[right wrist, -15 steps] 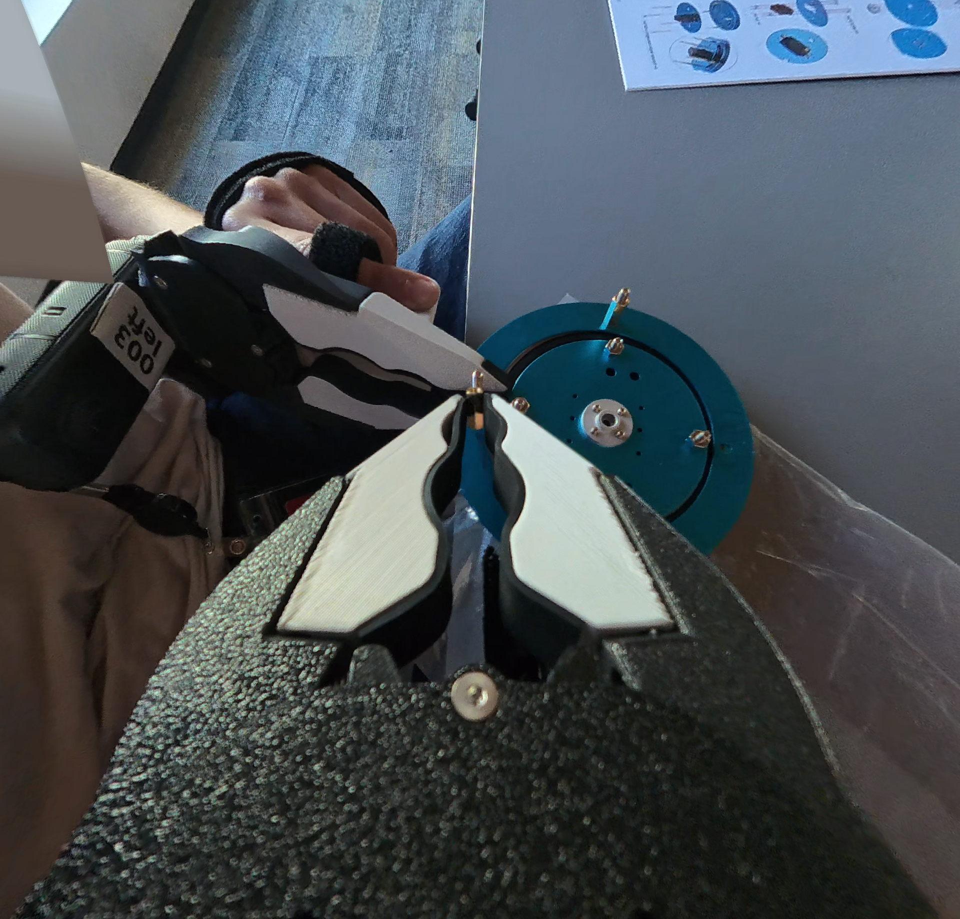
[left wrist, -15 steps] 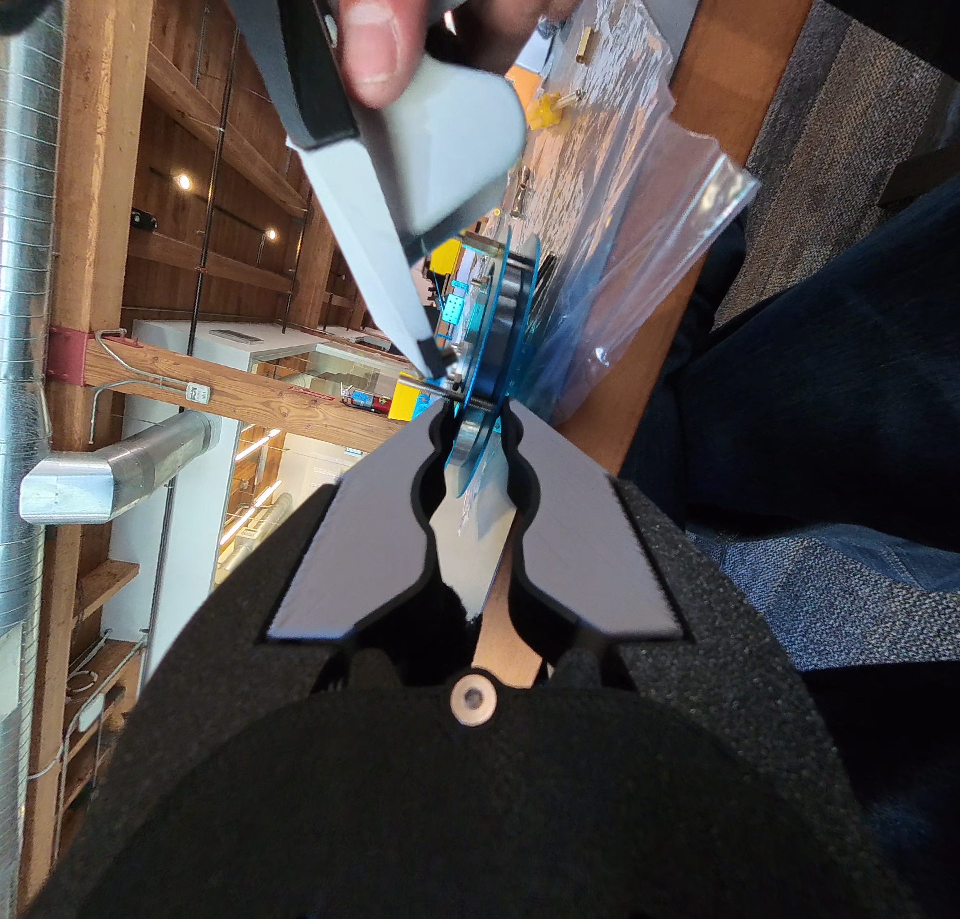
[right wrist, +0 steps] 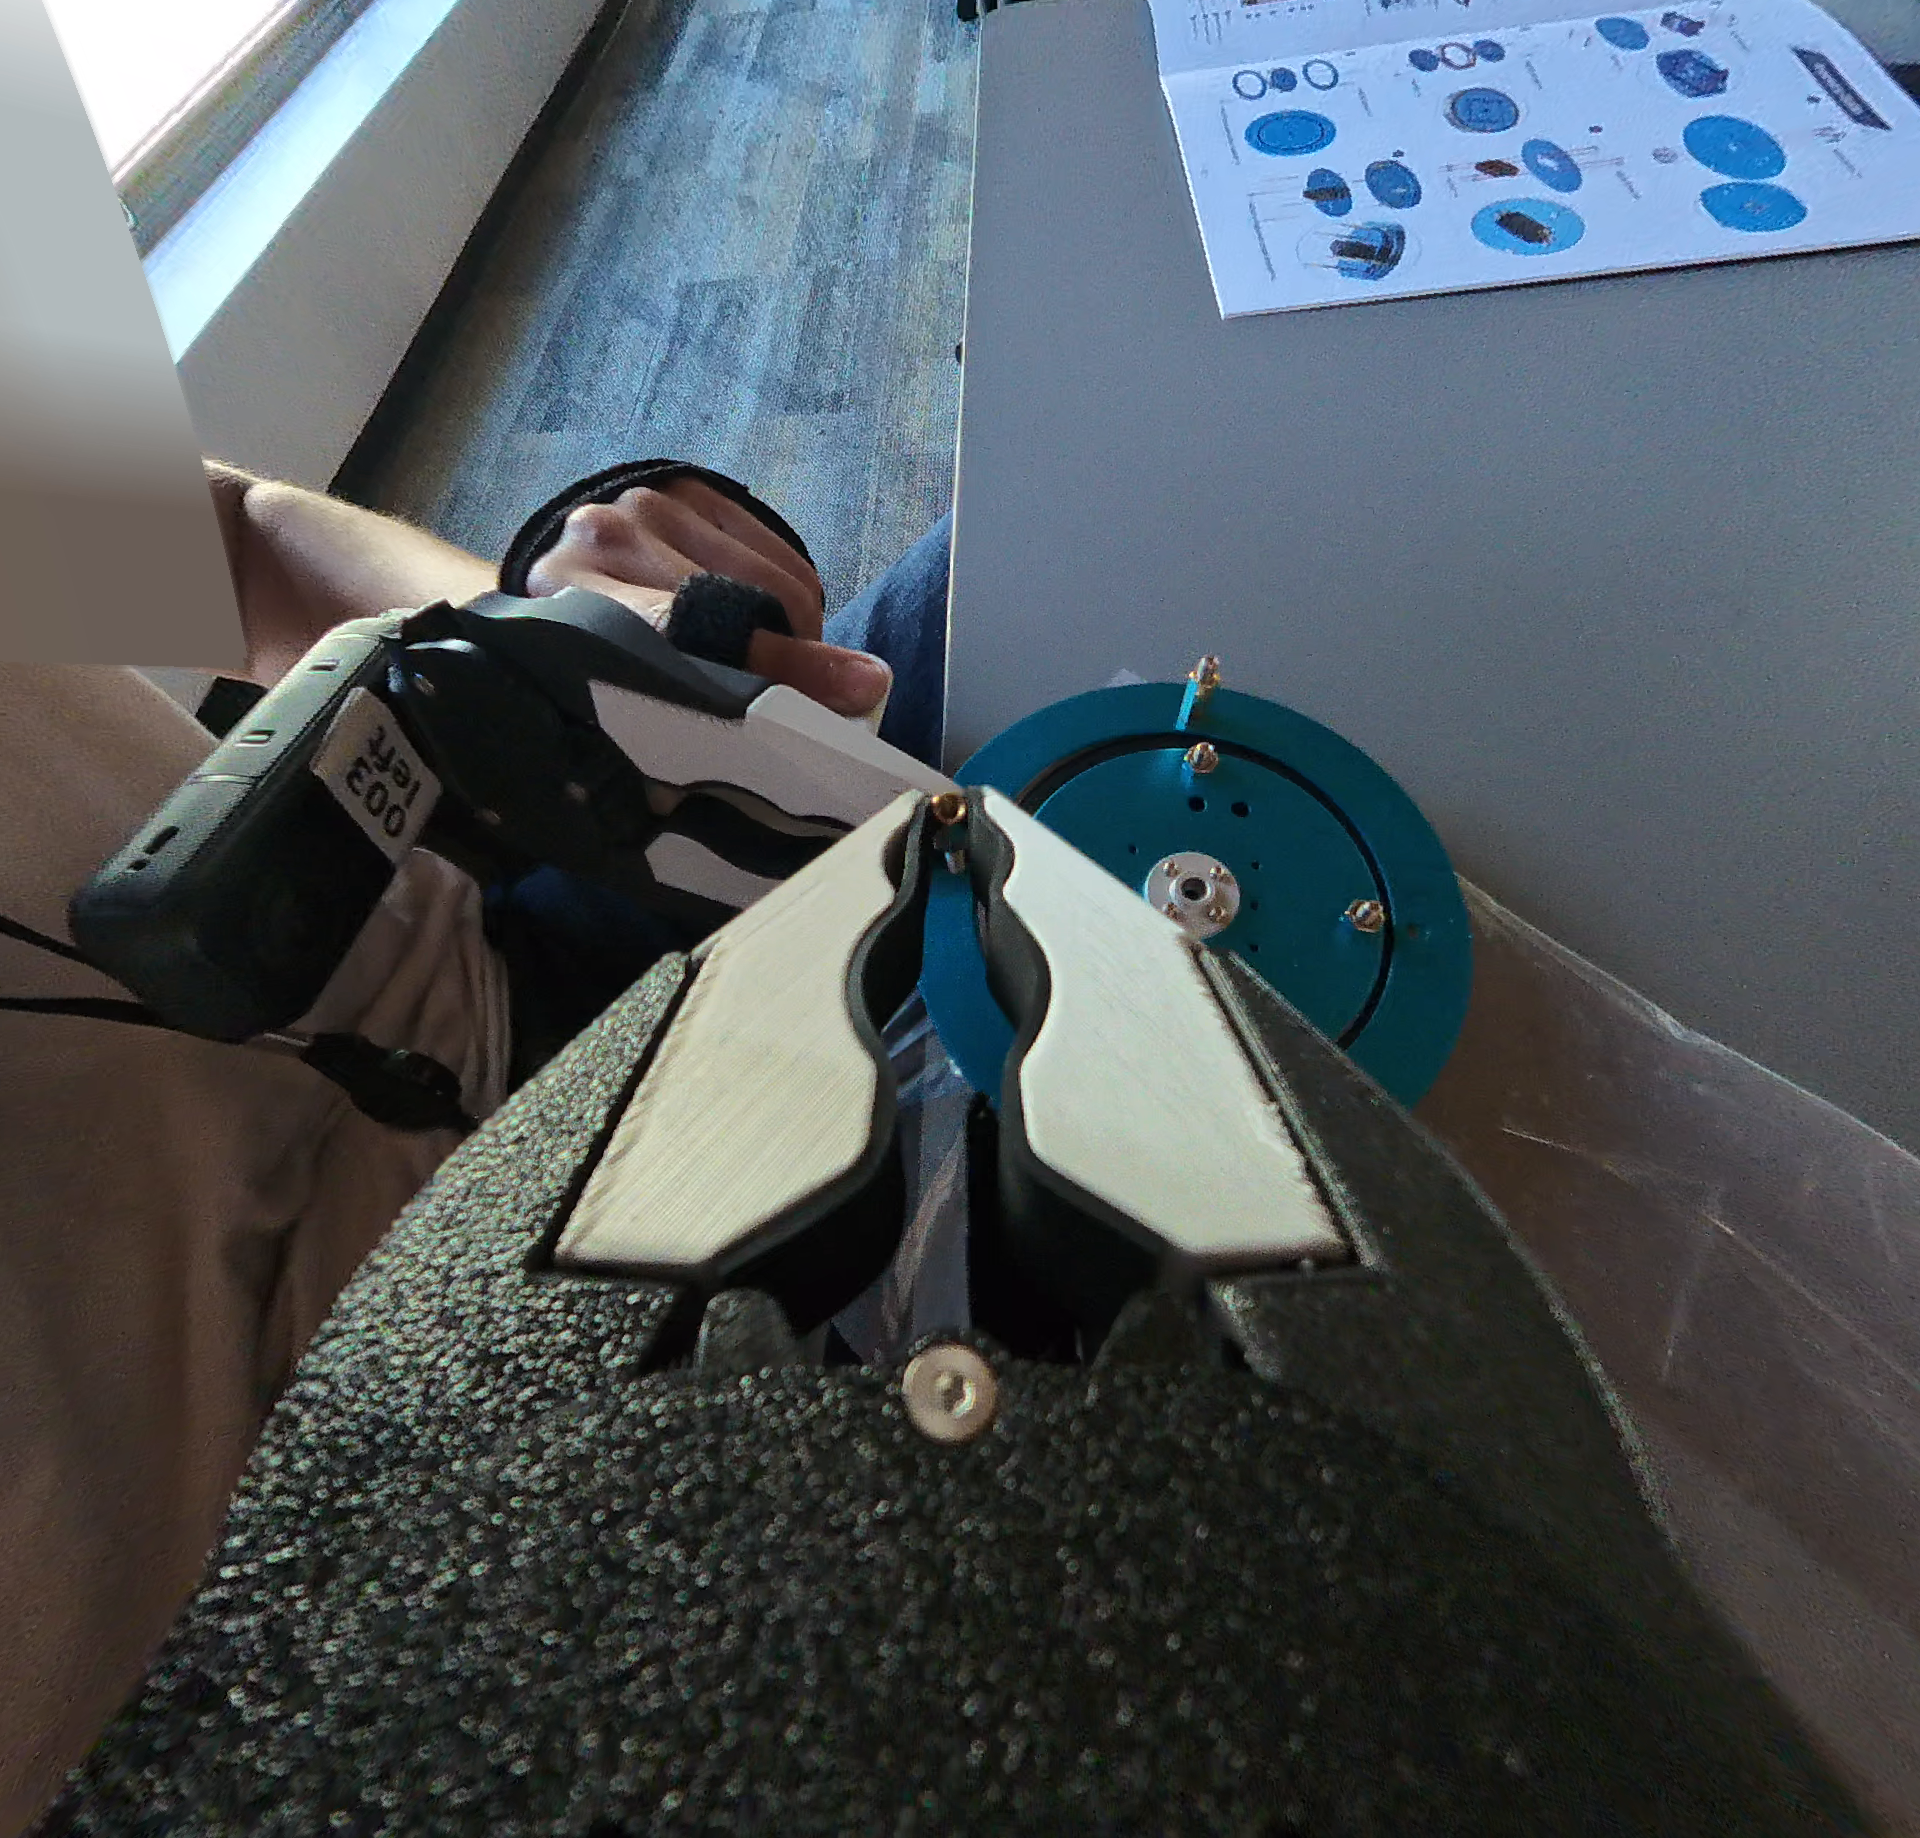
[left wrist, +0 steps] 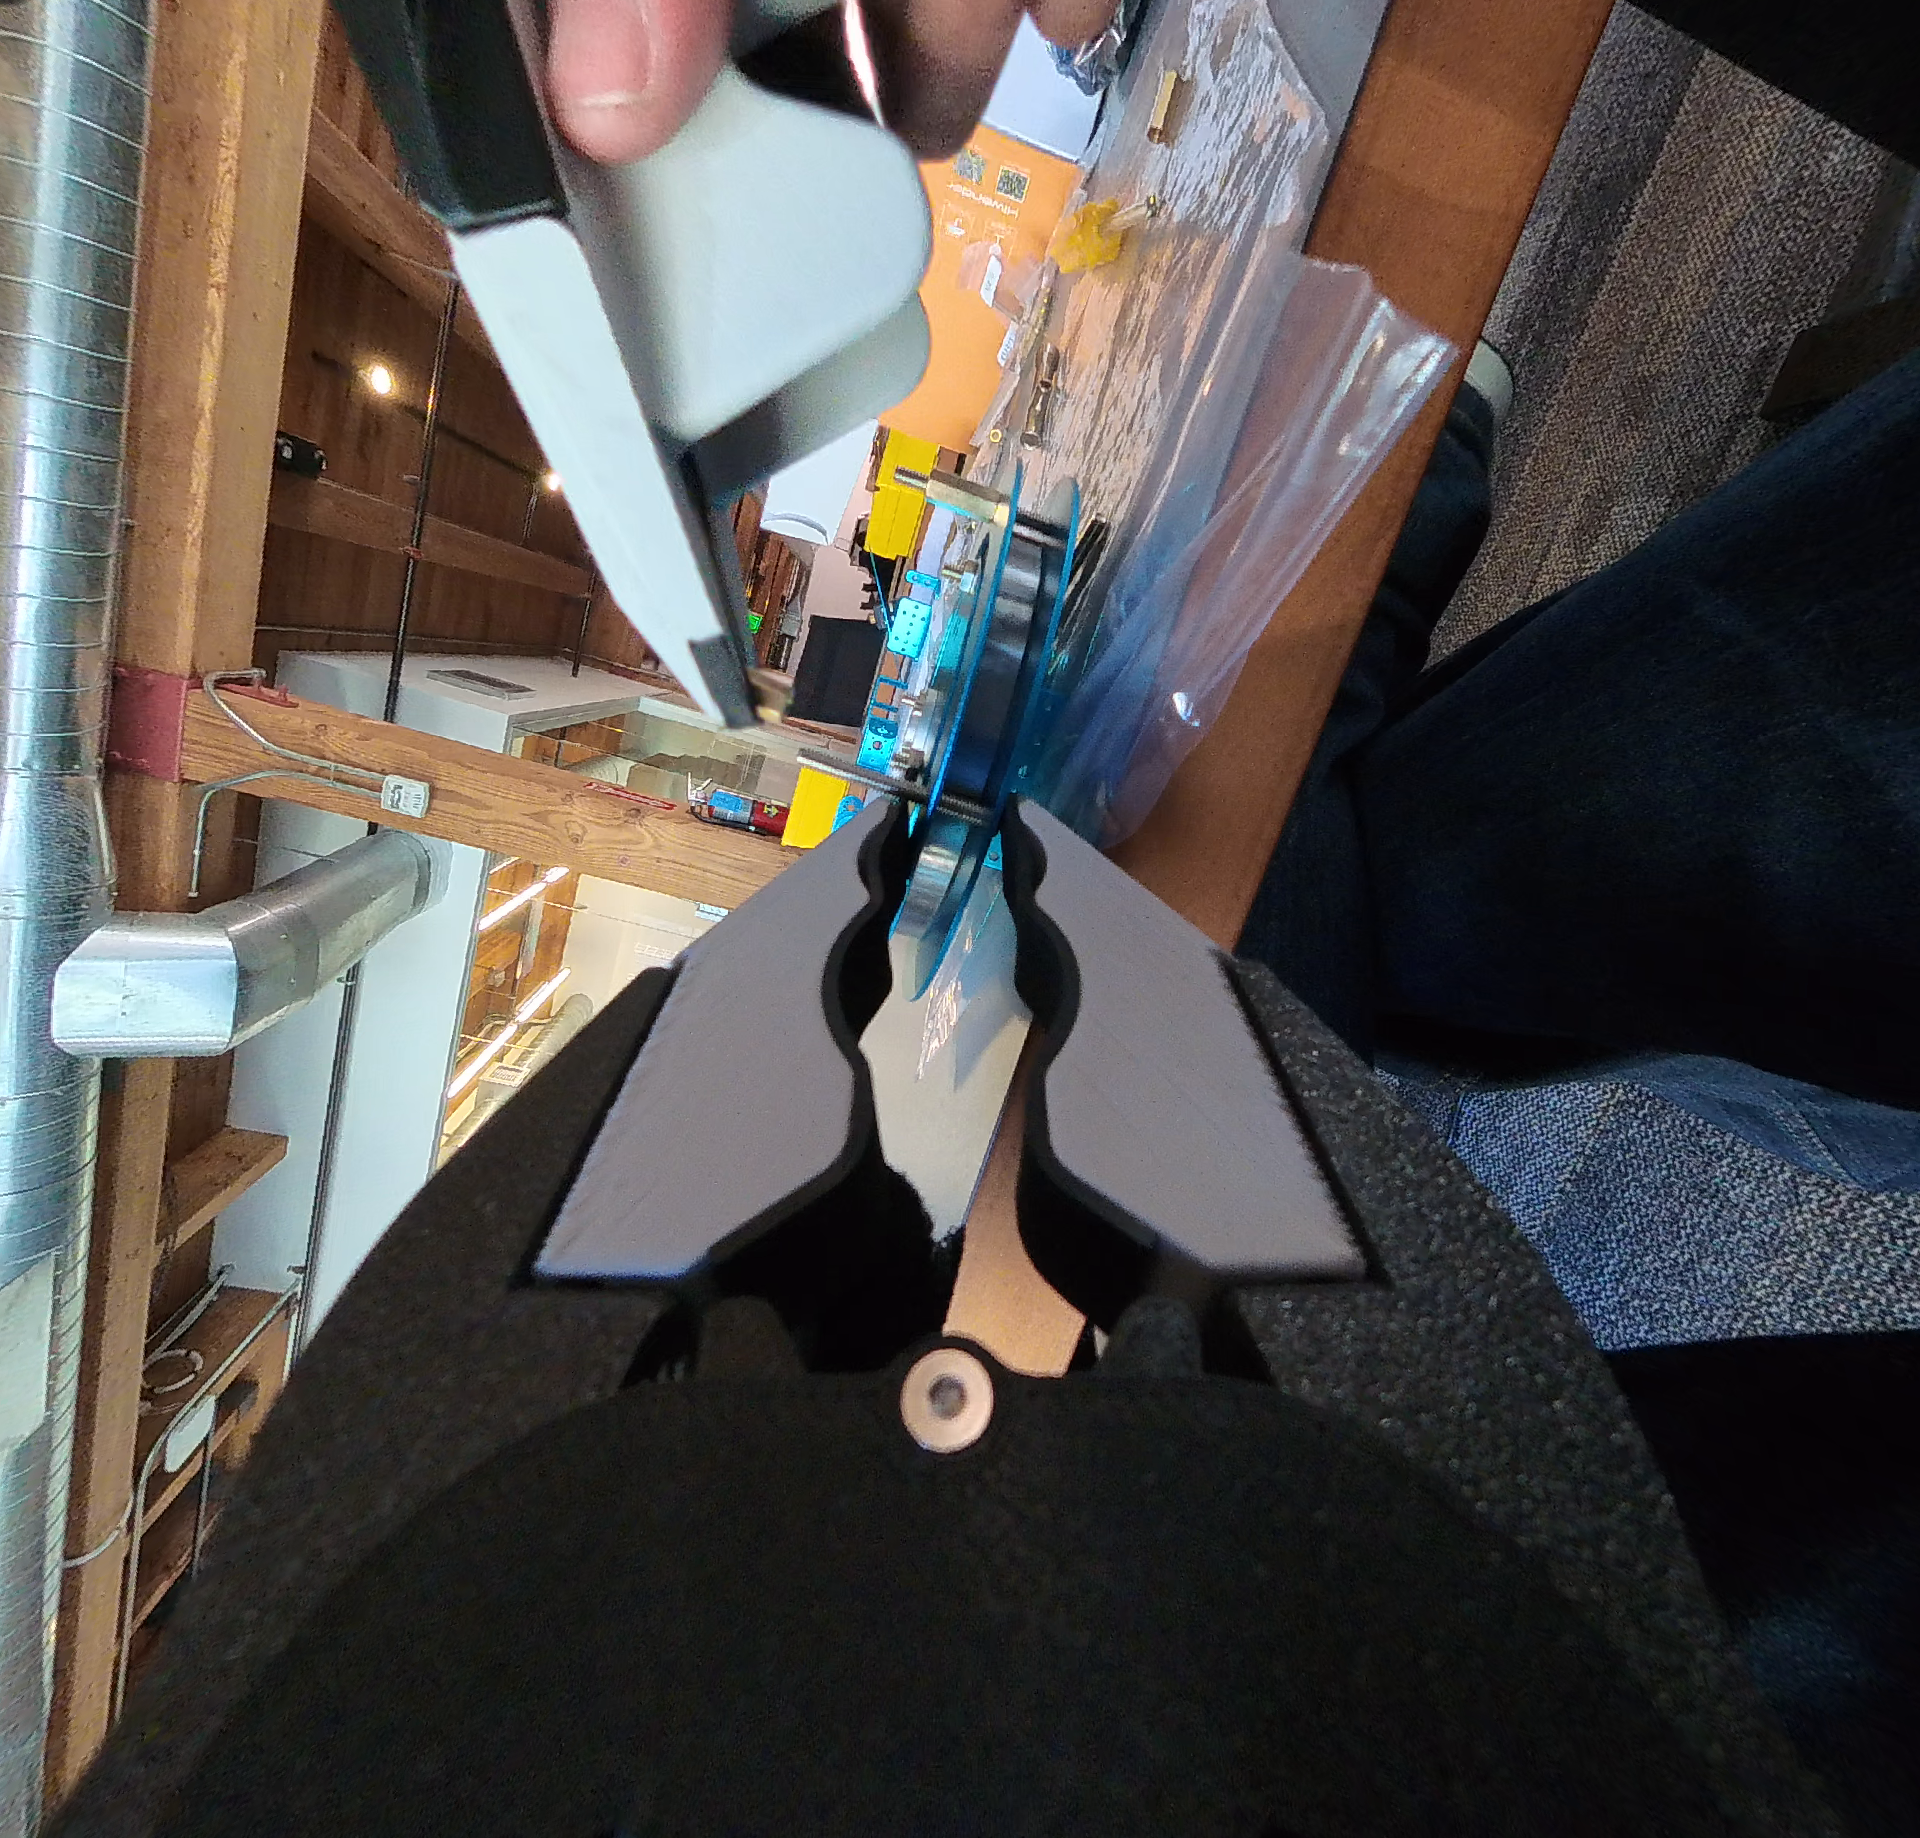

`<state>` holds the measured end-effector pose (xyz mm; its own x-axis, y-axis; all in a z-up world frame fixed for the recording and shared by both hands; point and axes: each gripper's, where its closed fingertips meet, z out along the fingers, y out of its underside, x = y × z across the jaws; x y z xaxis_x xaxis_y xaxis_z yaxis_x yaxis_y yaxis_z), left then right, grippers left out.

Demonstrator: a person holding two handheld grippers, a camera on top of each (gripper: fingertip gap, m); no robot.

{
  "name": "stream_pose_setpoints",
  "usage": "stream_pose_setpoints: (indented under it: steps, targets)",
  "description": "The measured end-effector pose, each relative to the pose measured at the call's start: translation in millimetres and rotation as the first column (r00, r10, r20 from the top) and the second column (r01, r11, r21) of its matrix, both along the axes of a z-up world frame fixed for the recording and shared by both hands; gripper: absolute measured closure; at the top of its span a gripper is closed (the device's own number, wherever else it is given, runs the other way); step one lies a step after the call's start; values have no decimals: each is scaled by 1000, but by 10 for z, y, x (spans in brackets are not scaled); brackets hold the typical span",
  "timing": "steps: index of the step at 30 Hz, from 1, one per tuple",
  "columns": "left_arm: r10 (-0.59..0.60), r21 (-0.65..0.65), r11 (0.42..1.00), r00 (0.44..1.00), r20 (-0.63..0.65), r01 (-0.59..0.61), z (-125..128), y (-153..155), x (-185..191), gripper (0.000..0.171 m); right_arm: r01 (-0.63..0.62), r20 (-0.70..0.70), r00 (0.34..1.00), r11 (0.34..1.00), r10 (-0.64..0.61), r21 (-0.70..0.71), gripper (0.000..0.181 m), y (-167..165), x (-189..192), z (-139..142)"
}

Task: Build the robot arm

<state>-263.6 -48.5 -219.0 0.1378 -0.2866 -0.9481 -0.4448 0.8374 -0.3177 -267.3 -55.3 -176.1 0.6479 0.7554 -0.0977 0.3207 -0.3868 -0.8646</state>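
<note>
**Grey desk, blue disc, both claws busy**

Grey tabletop (right wrist: 1455, 500) with a wooden edge is taking up most of the scene, with patterned carpet running alongside it.

Left gripper (left wrist: 951, 822) is clamping the rim of a round blue metal disc assembly (left wrist: 971, 749), which is standing on edge at the table's near edge. In the right wrist view that same left gripper (right wrist: 935, 786) is coming in from the left side and biting the disc's (right wrist: 1299, 915) rim.

Right gripper (right wrist: 948, 812) is pinching a small brass standoff (right wrist: 947, 807) between its tips, jaws nearly closed on it. From the left wrist view the right gripper (left wrist: 753, 692) is hanging just beside the disc's face with that brass piece (left wrist: 771, 689) at its tip, not touching the plate. A threaded screw (left wrist: 904, 786) is sticking out of the disc near there.

Three more brass standoffs (right wrist: 1202, 754) are standing up from the blue face, around a silver hub (right wrist: 1195, 889).

Further out, a clear plastic bag (right wrist: 1662, 1217) is lying just behind the disc with loose brass bits on it. An open instruction sheet with blue part drawings (right wrist: 1538, 126) is sitting well away at the far end of the table.
</note>
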Motion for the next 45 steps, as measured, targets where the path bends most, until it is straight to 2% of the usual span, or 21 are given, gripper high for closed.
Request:
stream_pose_setpoints:
  steps: [4,13,17,27,31,35,45]
  targets:
    - [3,4,1000,1000,1,-3,3,-3,1,155,0,14,1000,1000,0,-1,176,27,-19,-81]
    - [0,7,1000,1000,-3,0,12,-8,22,155,-8,9,1000,1000,8,10,176,42,-51,-17]
    - [-4,13,1000,1000,-4,4,18,-10,32,155,-12,51,999,1000,11,15,176,43,-71,-26]
    - [-42,12,999,999,15,42,35,-27,52,155,-72,66,995,997,73,-15,176,30,-64,-56]
    - [-46,17,999,999,17,46,40,-32,57,155,-164,137,979,982,151,90,176,18,-71,-58]
    - [-49,32,998,999,11,48,41,-47,60,155,-189,154,970,982,188,-6,176,-4,-76,-73]
    - [-55,36,998,998,9,54,47,-54,69,155,-323,230,915,943,332,-75,175,-31,-58,-123]
